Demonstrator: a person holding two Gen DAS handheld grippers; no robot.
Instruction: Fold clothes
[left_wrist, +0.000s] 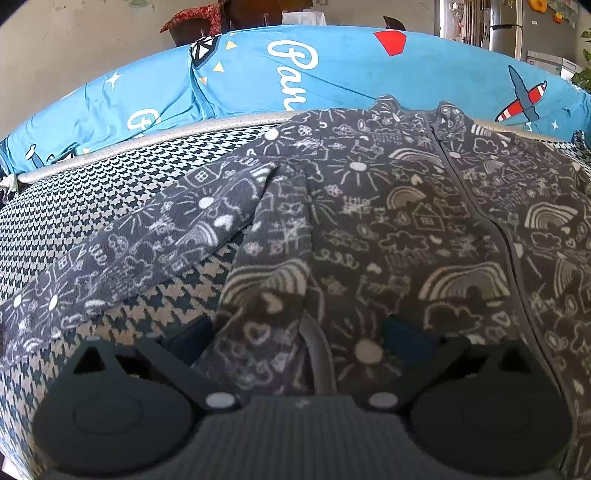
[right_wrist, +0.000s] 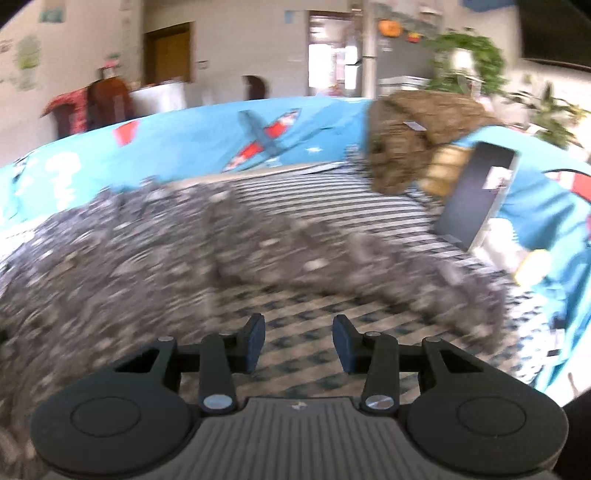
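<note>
Pale wall (left_wrist: 55, 55), wooden door (right_wrist: 168, 55), grey fridge (left_wrist: 506, 26) and leafy plant (right_wrist: 469, 59) (all blurred) behind.

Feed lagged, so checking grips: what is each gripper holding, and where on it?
The left gripper has the grey doodle-print garment bunched between its wide-open fingers near the lower edge; a firm clamp cannot be confirmed. The right gripper is open and holds nothing.

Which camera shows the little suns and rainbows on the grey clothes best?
The left wrist view. There the grey doodle-print garment is sharp and fills the frame, so suns, rainbows and houses are plain. In the right wrist view the same garment is smeared by blur, and its drawings show only as pale flecks.
</note>
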